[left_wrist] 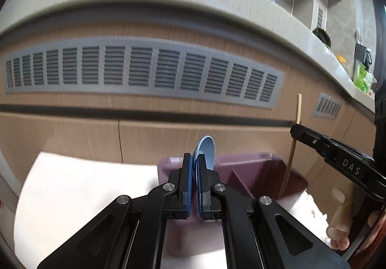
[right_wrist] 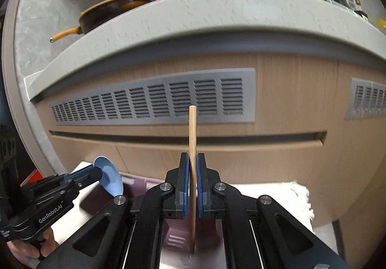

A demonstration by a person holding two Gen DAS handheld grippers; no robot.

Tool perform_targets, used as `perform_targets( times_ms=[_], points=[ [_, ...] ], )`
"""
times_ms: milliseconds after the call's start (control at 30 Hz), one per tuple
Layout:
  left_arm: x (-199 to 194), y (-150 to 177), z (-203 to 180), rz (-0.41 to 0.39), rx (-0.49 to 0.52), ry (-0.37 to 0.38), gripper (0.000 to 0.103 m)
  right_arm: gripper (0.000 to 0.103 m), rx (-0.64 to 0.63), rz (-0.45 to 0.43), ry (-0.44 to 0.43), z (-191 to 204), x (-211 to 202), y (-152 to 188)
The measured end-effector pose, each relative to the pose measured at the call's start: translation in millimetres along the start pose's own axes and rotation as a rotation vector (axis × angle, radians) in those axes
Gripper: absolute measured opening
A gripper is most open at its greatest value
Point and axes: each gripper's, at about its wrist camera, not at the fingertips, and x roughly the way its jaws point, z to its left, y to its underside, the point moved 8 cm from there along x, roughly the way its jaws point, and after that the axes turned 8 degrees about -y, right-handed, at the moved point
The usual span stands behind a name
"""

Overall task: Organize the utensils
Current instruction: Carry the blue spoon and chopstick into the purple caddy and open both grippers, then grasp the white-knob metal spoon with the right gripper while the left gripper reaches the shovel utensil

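Observation:
My left gripper [left_wrist: 194, 160] is shut on a light blue spoon [left_wrist: 207, 151], whose bowl sticks up past the fingertips, above the pink utensil organizer [left_wrist: 255, 167]. The right wrist view shows that gripper [right_wrist: 95, 171] at the lower left with the spoon [right_wrist: 109, 179] in it. My right gripper [right_wrist: 192, 160] is shut on a wooden chopstick [right_wrist: 192, 134] that stands nearly upright between the pads, its lower end down toward the organizer [right_wrist: 137, 184]. From the left wrist view the right gripper [left_wrist: 295, 130] comes in from the right, with the chopstick [left_wrist: 293, 146] reaching into the organizer's right side.
The organizer sits on a white cloth [left_wrist: 84, 187] over a low surface. Behind it stands a wood-grain cabinet front with a grey vent grille [left_wrist: 144, 71] under a pale countertop [right_wrist: 193, 18]. A yellow pan [right_wrist: 113, 11] rests on that counter. A hand [left_wrist: 340, 230] shows at the lower right.

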Motion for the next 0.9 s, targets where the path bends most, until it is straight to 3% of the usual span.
perform_targets(
  times_ms=[133, 267, 433, 500, 567, 667, 733, 833, 900],
  points=[
    [-9, 4, -8, 0.029, 0.007, 0.002, 0.007, 0.006, -0.004, 0.057, -0.002, -3, -8, 8],
    [-27, 5, -14, 0.058, 0.022, -0.004, 0.007, 0.007, 0.012, 0.168, -0.065, -1, -16, 24],
    [-68, 4, -8, 0.018, -0.019, -0.016, 0.011, 0.007, -0.018, 0.140, 0.001, -2, -55, 35],
    [-82, 7, -6, 0.023, -0.034, -0.004, 0.027, 0.012, -0.051, 0.122, 0.007, 5, -76, 41],
    [-94, 16, -5, 0.043, -0.035, 0.000, 0.035, 0.021, -0.100, 0.134, -0.020, 15, -92, 52],
    [-109, 39, -6, 0.079, -0.005, -0.011, 0.036, 0.025, -0.189, 0.208, -0.105, 34, -108, 84],
    [-117, 57, -6, 0.104, 0.017, -0.018, 0.036, 0.025, -0.258, 0.337, -0.169, 47, -117, 121],
    [-127, 85, -4, 0.149, 0.011, -0.034, 0.037, 0.025, -0.304, 0.453, -0.247, 57, -133, 168],
    [-130, 106, -4, 0.186, 0.016, -0.046, 0.043, 0.025, -0.328, 0.523, -0.298, 65, -142, 198]
  ],
)
